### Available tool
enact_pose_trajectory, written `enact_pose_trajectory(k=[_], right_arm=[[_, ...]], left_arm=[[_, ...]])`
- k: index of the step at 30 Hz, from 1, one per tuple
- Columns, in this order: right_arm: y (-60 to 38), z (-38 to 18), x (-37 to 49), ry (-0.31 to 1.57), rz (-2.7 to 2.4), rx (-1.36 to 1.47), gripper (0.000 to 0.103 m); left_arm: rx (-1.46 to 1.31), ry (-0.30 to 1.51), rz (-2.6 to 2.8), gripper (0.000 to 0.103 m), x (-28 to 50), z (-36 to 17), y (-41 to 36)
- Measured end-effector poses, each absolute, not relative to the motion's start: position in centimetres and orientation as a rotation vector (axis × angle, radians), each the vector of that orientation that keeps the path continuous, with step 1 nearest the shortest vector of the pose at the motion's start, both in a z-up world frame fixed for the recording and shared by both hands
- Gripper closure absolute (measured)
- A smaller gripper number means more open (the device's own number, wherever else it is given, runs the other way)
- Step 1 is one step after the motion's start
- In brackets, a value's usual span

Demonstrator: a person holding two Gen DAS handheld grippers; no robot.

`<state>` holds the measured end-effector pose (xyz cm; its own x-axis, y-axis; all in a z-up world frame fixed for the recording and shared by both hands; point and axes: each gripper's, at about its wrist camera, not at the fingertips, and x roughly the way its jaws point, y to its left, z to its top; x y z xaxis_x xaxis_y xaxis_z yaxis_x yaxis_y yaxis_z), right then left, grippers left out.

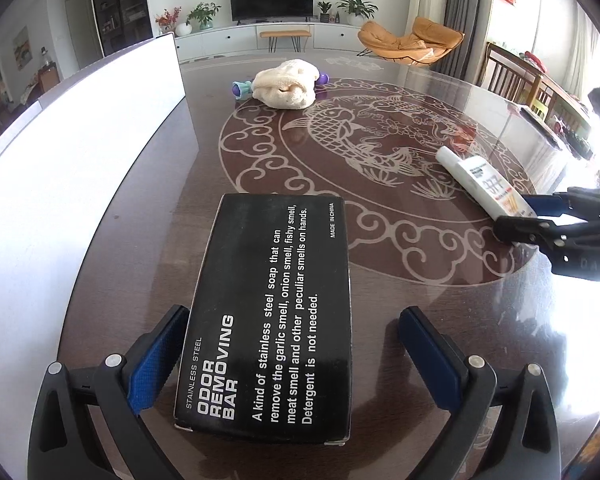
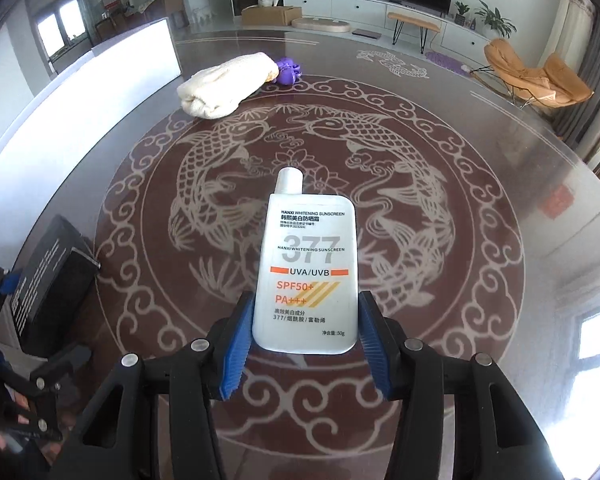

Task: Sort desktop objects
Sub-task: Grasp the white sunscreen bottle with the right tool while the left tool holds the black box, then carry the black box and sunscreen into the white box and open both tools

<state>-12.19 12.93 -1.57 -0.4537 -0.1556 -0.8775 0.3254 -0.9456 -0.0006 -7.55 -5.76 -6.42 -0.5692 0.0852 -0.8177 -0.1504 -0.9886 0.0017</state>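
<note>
— Left wrist view first. What between the jaws of the left gripper (image 1: 294, 312)?

— Black box (image 1: 268, 312), long side pointing away, white print "ODOR REMOVING BAR" facing up. Jaws wide apart: right one clearly off the box, left one just beside its edge, contact not possible to tell. So not clamped.

— Where on the table (image 1: 380, 280)?

— Near the near edge, toward the left side, just outside the round fish pattern. Beside the white board (image 1: 80, 140) standing along the left edge.

— And from the right wrist view?

— Right gripper (image 2: 306, 296) closed on the bottle (image 2: 308, 256), both blue pads (image 2: 236, 344) pressed against its lower sides. White sunscreen, label "377" up, cap pointing away, over the middle of the fish pattern. Resting on the glass or lifted, cannot tell.

— Anything else on the table?

— Cream towel (image 2: 224, 84), folded, toward the far edge and left of the middle. Purple toy (image 2: 286, 70) touching its far end. Both well apart from box and bottle.
</note>
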Motion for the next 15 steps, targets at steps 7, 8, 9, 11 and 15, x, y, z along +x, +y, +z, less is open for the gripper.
enact_pose_trajectory(k=[7, 8, 9, 11, 15], right_arm=[[16.4, -2.6, -7.9, 0.261, -2.418, 1.479, 0.015], [16.3, -2.6, -8.3, 0.261, -2.414, 1.483, 0.015], [16.2, -2.6, -8.7, 0.260, -2.413, 1.487, 0.015], [15.7, -2.5, -9.6, 0.256, -2.405, 1.477, 0.022], [14.8, -1.8, -10.8, 0.254, -2.383, 1.508, 0.051]], left_arm=[[-1.440, 0.139, 2.603, 0.000, -7.7, -6.3, -6.0], [-1.466, 0.147, 2.582, 0.000, -7.6, -6.2, -6.1], [-1.476, 0.155, 2.569, 0.000, -7.5, -6.2, -6.1], [-1.397, 0.166, 2.594, 0.037, -6.8, -5.5, -6.5], [-1.382, 0.056, 2.594, 0.046, -6.5, -4.8, -7.8]])
